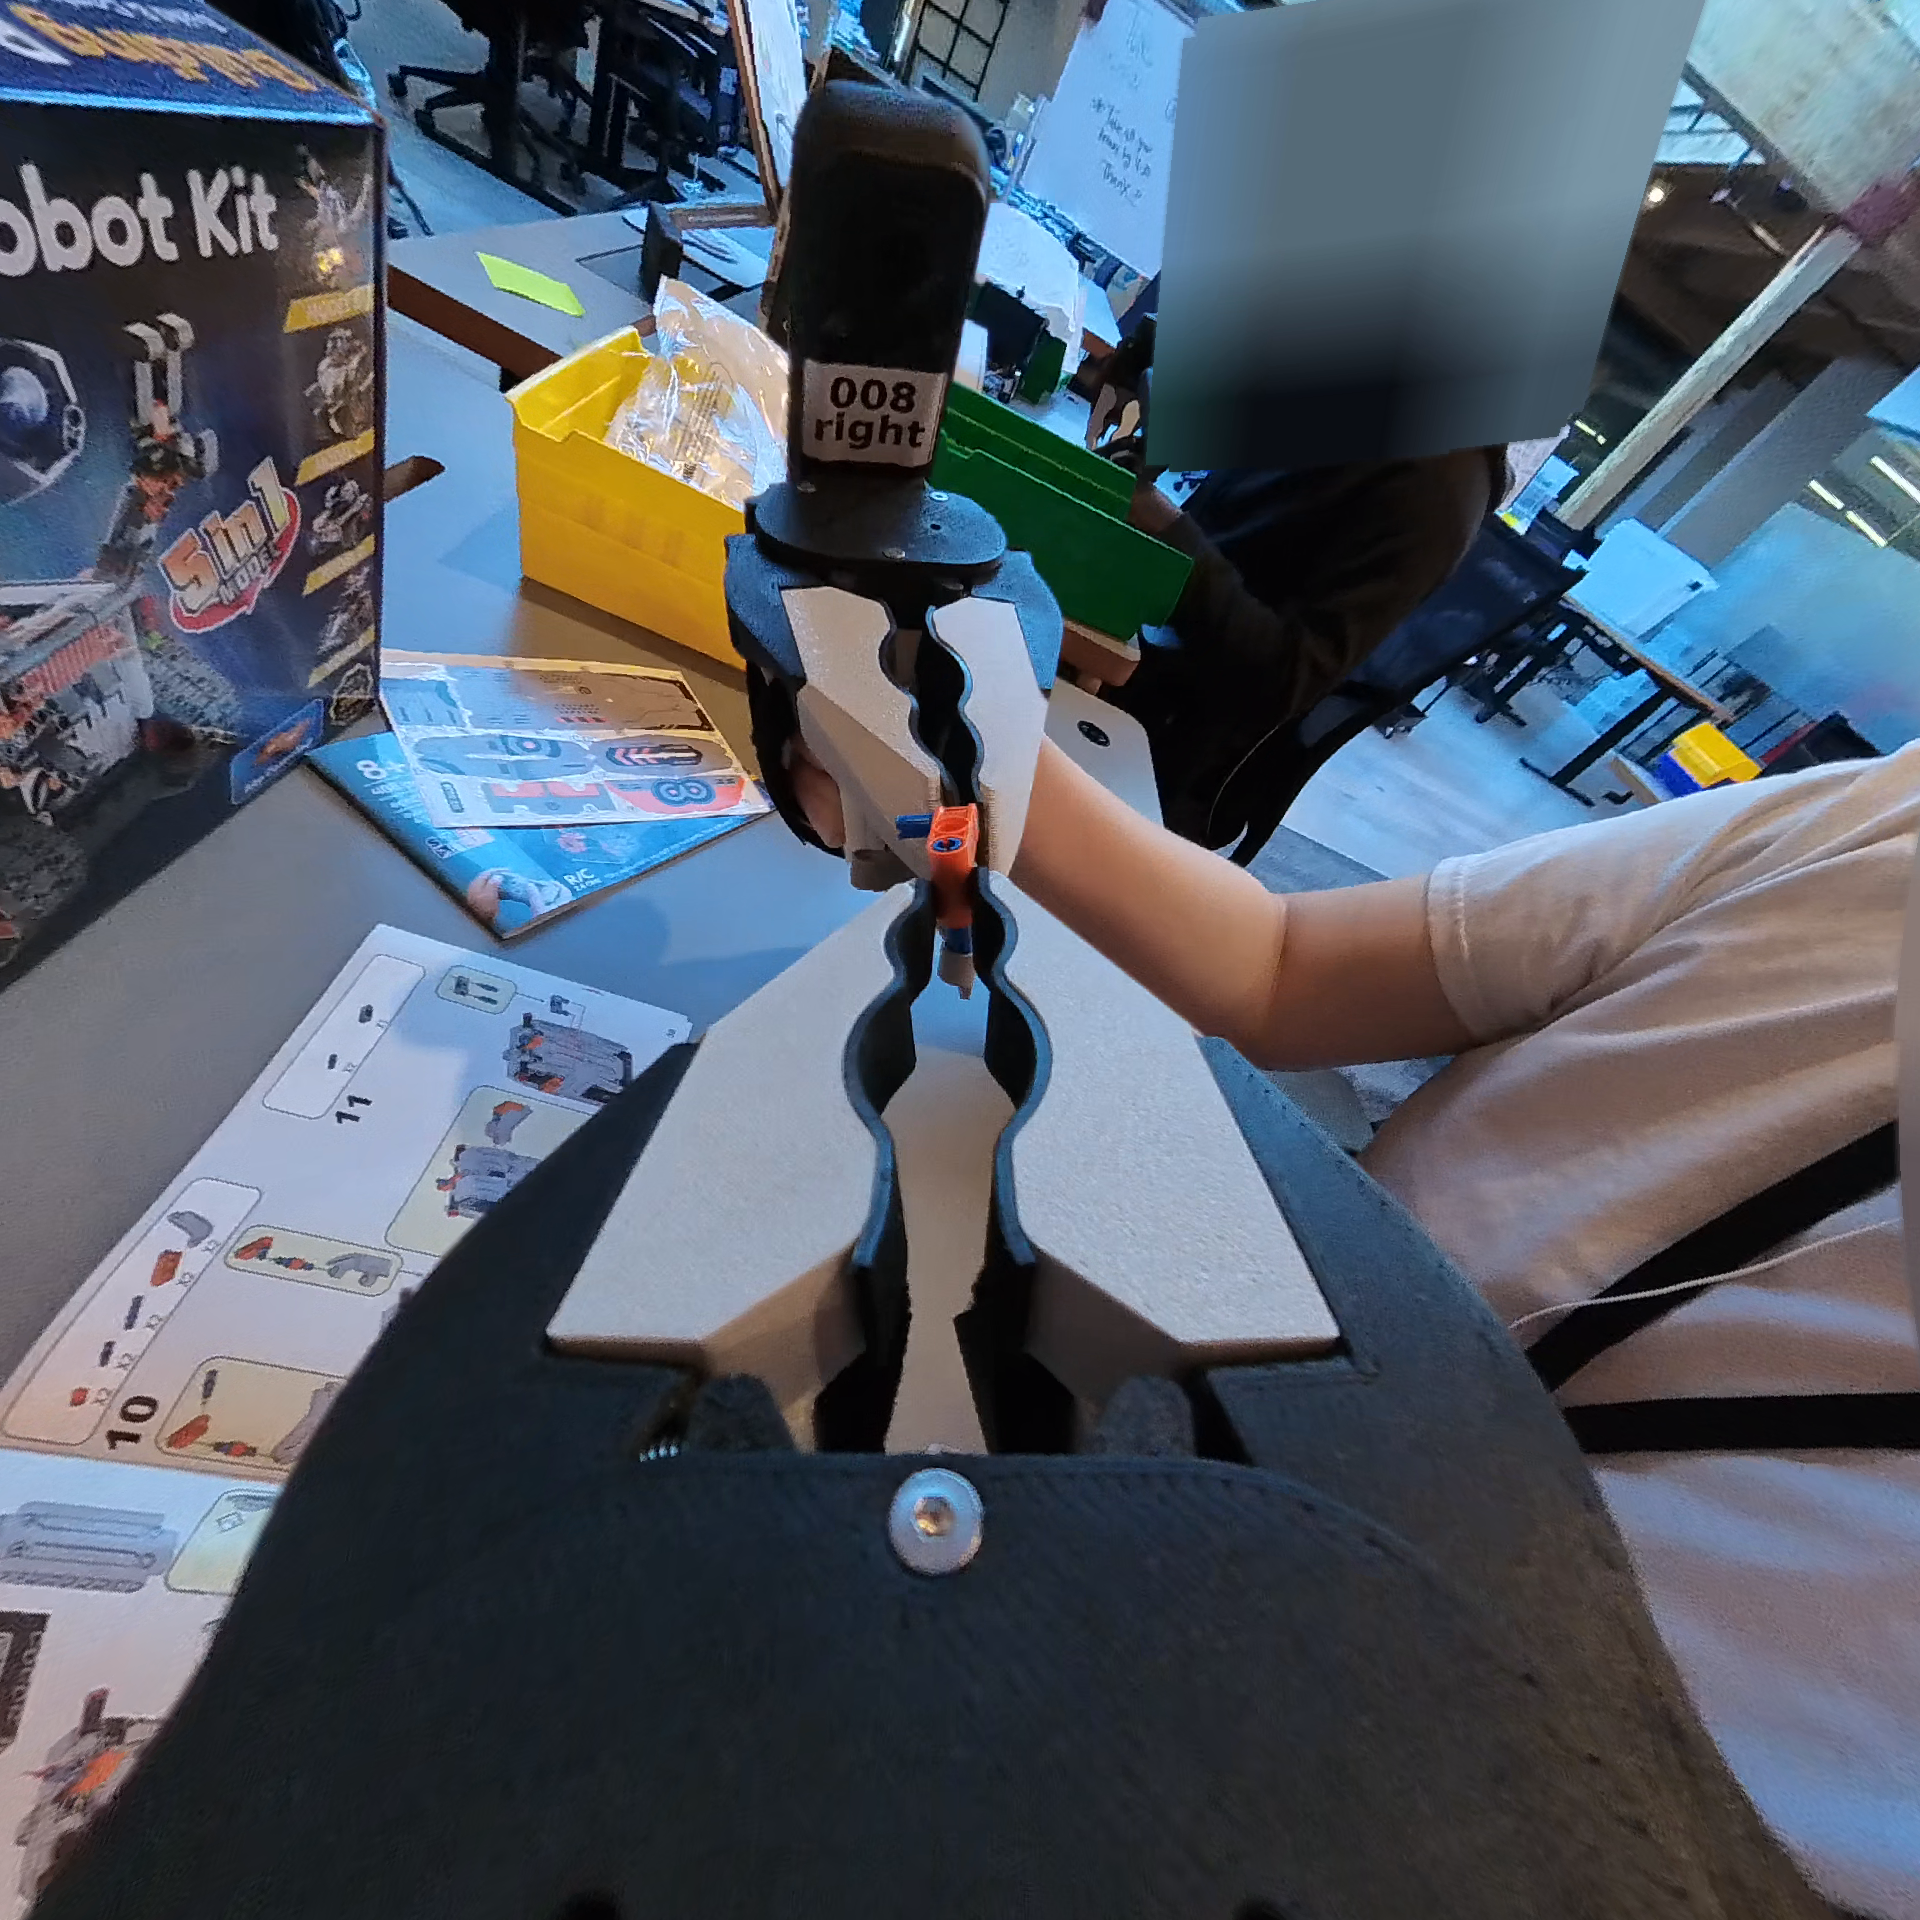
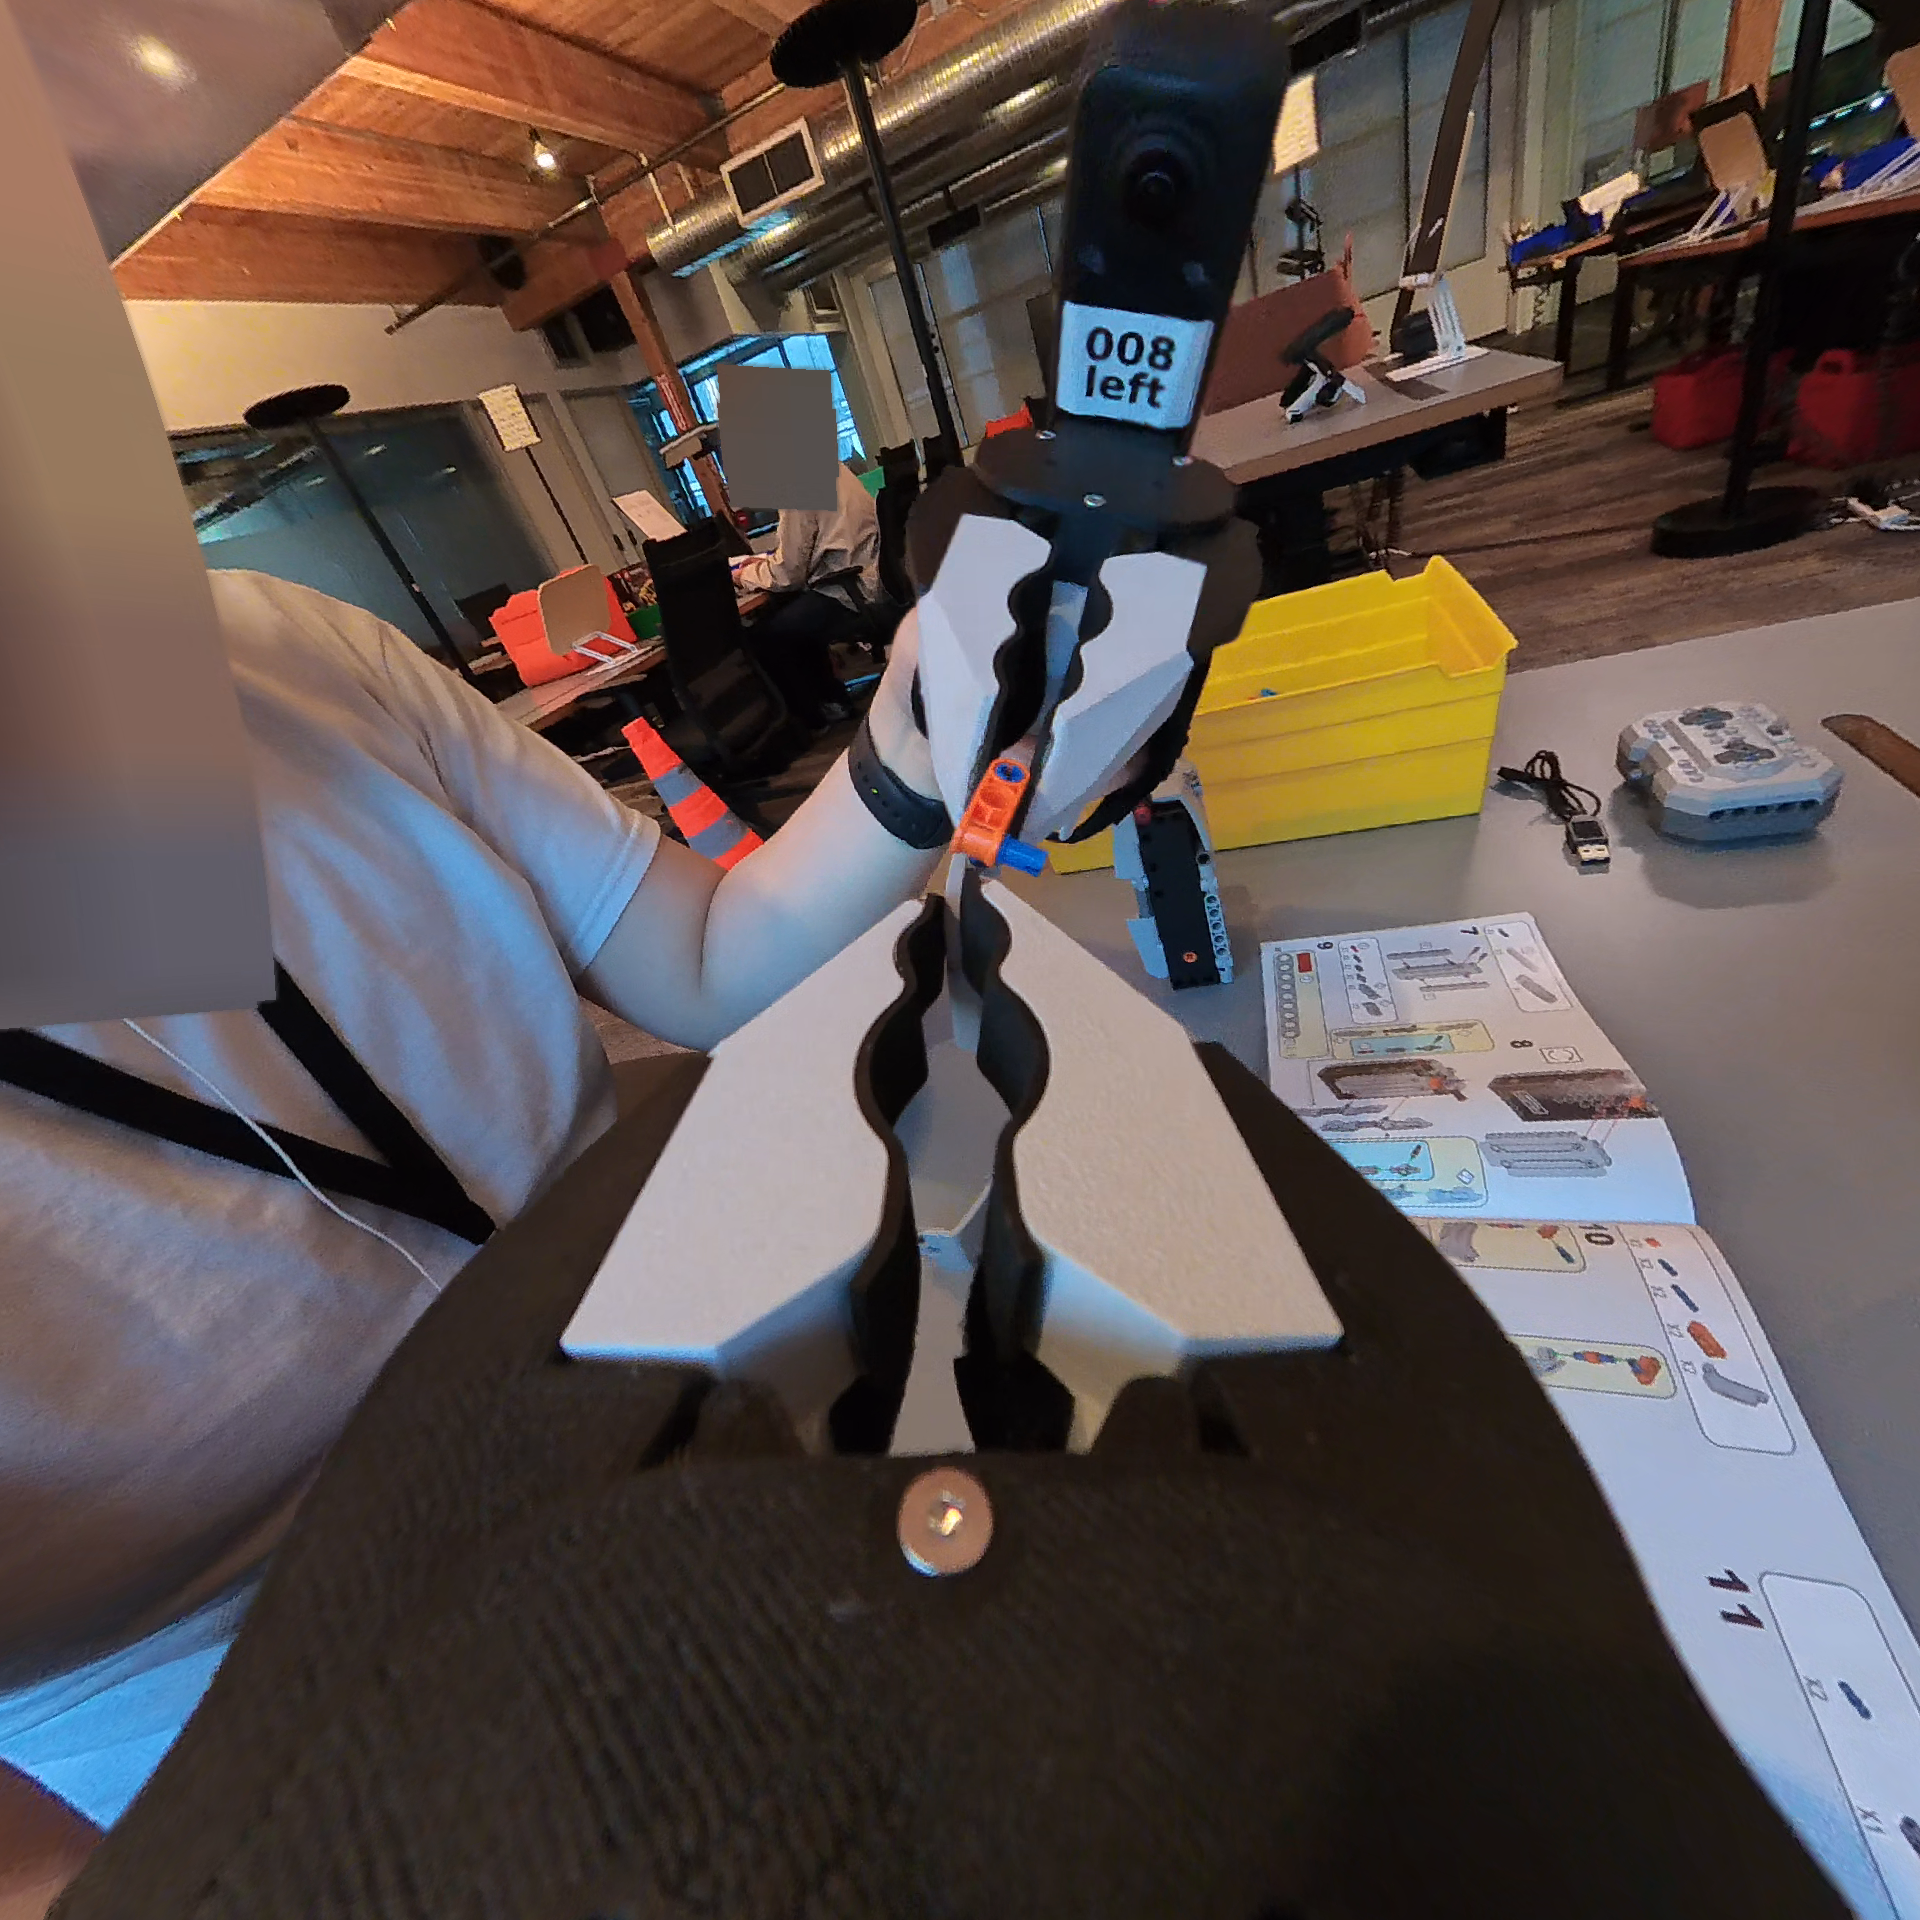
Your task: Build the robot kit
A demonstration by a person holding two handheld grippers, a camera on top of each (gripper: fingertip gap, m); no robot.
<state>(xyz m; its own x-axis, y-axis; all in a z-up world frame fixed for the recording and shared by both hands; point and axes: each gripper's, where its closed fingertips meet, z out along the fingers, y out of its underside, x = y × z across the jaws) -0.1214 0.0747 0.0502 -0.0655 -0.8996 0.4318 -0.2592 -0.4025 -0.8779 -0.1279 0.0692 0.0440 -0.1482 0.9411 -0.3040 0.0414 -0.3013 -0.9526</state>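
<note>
My two grippers meet tip to tip above the grey table. My left gripper (image 1: 948, 899) is shut on a small orange connector (image 1: 951, 847) with a blue pin (image 1: 911, 826) through it. In the right wrist view the left gripper (image 2: 1013, 816) holds that orange connector (image 2: 992, 808), with the blue pin (image 2: 1023, 854) sticking out. My right gripper (image 2: 961, 904) is shut on a thin grey piece (image 2: 964, 997) that runs up to the connector. The right gripper (image 1: 940, 831) touches the connector from above in the left wrist view. A person's hands hold both grippers.
A yellow bin (image 1: 603, 520) (image 2: 1351, 727) stands on the table, beside a green bin (image 1: 1049, 499). An open instruction booklet (image 1: 312, 1195) (image 2: 1455, 1091) lies below. A kit box (image 1: 156, 468), a sticker sheet (image 1: 561, 748), a grey hub (image 2: 1725, 774), a cable (image 2: 1558, 800) and a partial build (image 2: 1179, 914) are around. Only a small space, under 4 cm, lies between the two pairs of fingers.
</note>
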